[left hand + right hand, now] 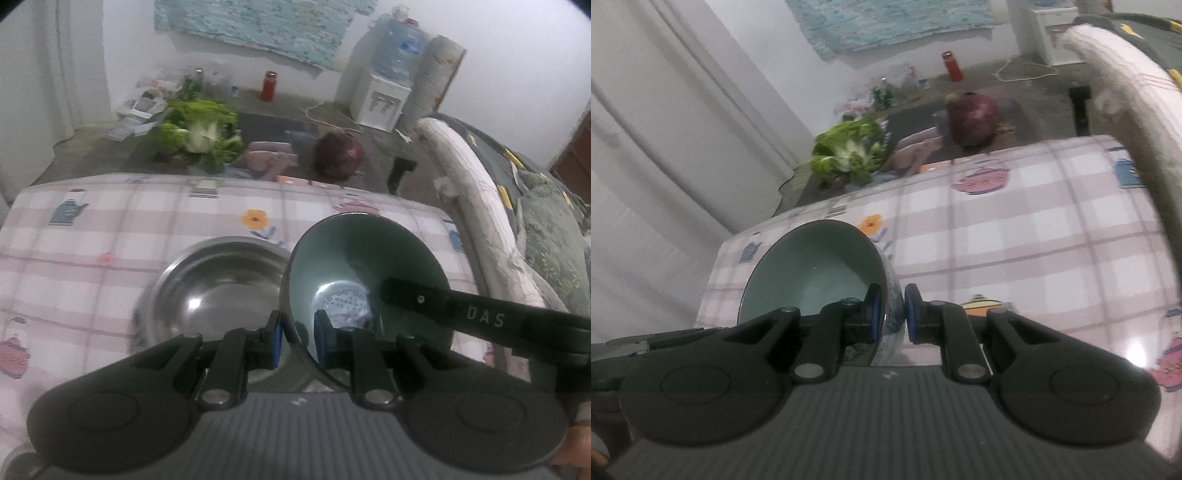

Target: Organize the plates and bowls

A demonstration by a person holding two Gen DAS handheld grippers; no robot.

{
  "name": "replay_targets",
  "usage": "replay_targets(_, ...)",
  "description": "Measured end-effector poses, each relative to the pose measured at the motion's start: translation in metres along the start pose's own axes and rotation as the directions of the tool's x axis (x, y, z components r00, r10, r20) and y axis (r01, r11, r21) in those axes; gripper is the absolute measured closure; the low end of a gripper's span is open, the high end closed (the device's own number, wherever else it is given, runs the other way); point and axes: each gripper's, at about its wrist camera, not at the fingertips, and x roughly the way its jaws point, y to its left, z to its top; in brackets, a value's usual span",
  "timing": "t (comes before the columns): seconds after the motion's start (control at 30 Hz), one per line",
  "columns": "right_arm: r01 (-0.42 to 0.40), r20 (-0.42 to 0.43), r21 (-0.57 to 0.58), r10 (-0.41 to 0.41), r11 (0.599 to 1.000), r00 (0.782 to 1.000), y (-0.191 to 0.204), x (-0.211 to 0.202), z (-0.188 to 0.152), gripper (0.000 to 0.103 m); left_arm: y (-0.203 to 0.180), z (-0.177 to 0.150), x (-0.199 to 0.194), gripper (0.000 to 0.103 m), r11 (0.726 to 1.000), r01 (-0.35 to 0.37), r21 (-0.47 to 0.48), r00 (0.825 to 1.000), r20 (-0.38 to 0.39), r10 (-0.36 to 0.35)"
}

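A pale green ceramic bowl (362, 266) is tilted on its side above the checked tablecloth. My left gripper (298, 339) is shut on its left rim. My right gripper (889, 317) is shut on the right wall of the same bowl (820, 266), whose outside has a blue pattern. The right gripper's arm (480, 314) shows in the left wrist view, reaching into the bowl. A steel bowl (218, 291) sits on the table just left of the green bowl.
The table (110, 229) has a pink checked cloth with teapot prints. Beyond its far edge lie leafy greens (199, 136) and a red cabbage (340, 151) on the floor. A padded chair back (491, 206) stands at the right.
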Motion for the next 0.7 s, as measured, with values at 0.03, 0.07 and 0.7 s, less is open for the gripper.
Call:
replay_targets(0.03,-0.006,-0.004,-0.007,0.006,1.000,1.000,0.006,0.004,0.000,0.090,0.006,0.000,-0.001,0.084,1.000,-0.005,-0.008,1.000,0.000,0.005)
replay_targets(0.07,-0.011,-0.009,-0.013,0.011,1.000,1.000,0.012,0.008,0.000,0.090,0.012,0.000,-0.001,0.084,1.000,-0.009,-0.014,1.000,-0.001,0.009)
replay_targets(0.7,-0.006,-0.136,-0.033,0.001,0.999,0.991,0.053,0.098,-0.011,0.090,0.093,-0.007,0.041,0.084,0.995,-0.012,-0.101,0.996,-0.085,0.003)
